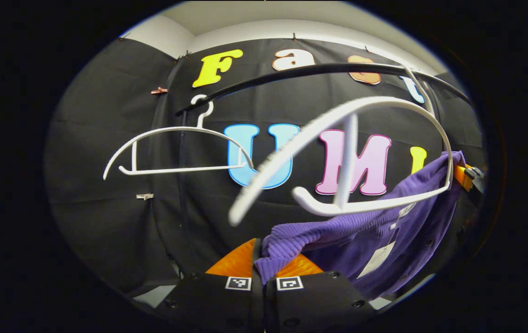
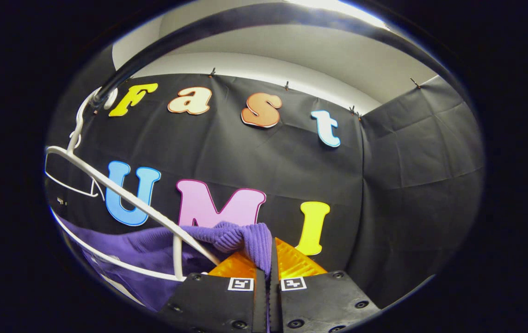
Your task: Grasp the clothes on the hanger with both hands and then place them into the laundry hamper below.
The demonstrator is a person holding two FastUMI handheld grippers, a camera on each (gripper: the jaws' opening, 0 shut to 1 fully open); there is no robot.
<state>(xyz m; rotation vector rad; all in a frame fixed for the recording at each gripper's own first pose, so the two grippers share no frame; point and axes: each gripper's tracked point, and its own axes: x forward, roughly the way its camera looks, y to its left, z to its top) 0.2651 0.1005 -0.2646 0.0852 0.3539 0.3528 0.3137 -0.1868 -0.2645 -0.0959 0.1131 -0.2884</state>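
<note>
We pinch the purple garment (image 1: 375,231) at opposite shoulders, left gripper (image 1: 264,273) and right gripper (image 2: 271,268) both clamped on knit below the white hanger (image 1: 352,152), to slide it free.

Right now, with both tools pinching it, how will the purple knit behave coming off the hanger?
Likely floppy: the purple knit sags between pinch points. Its ribbed edge probably grips rather than slips. It may snag and tip the white hanger, already tilted on the rail.
</note>
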